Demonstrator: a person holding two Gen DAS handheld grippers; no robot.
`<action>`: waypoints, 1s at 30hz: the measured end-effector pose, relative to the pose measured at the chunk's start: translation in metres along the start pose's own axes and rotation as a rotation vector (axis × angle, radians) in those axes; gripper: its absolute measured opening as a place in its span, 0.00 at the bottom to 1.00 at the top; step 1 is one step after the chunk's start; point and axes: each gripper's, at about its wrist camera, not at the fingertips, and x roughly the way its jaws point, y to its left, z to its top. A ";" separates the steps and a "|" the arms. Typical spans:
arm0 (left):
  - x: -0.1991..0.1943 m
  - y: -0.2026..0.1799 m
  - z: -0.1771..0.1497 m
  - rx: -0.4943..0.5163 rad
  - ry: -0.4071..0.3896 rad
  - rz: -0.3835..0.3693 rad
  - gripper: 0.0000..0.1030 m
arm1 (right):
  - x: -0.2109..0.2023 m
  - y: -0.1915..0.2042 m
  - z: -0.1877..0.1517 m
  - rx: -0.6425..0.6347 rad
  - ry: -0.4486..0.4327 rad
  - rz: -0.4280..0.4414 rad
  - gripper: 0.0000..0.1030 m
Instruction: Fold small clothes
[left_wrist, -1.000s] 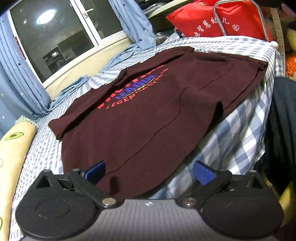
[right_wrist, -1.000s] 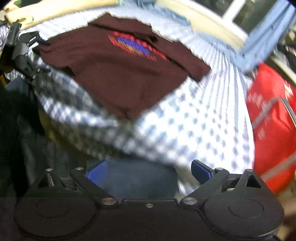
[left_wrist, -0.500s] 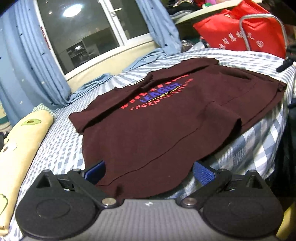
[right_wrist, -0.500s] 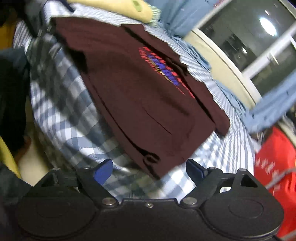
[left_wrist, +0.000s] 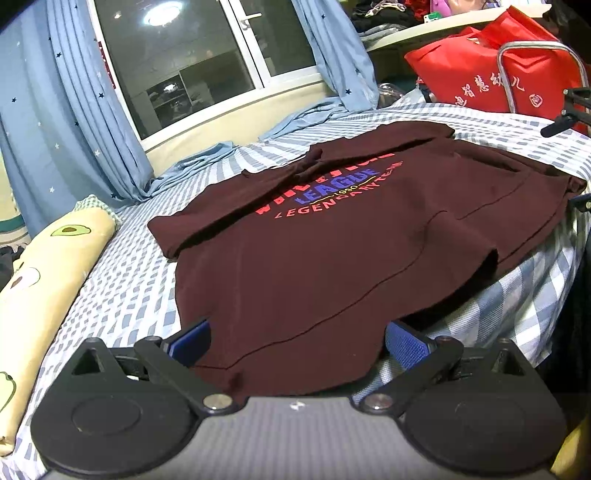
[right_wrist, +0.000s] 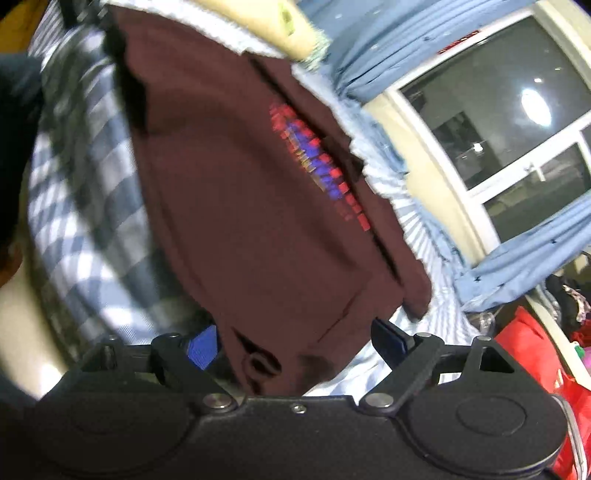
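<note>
Left gripper (left_wrist: 297, 341) wide open, straddled near hem of shirt (left_wrist: 332, 258), nothing pinched. Right gripper (right_wrist: 295, 341) same at hem corner. Shirt lay flat on bed (left_wrist: 122, 295), print up. Folding not started; every fold remained.

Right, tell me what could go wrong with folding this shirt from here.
1. The shirt hangs over the bed edge; a pull there may drag it off.
2. Both grippers, left and right, stand open around the hem, so closing may catch only one layer or the sheet too.
</note>
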 end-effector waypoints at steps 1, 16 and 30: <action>0.000 0.000 0.000 0.001 0.000 0.000 0.99 | 0.003 0.001 0.000 -0.015 0.006 0.018 0.84; -0.019 -0.022 0.017 0.144 -0.087 -0.023 0.99 | 0.004 -0.078 0.033 0.354 0.002 0.338 0.06; 0.037 -0.040 0.009 0.232 -0.071 -0.010 0.97 | 0.011 -0.139 0.052 0.542 -0.010 0.388 0.04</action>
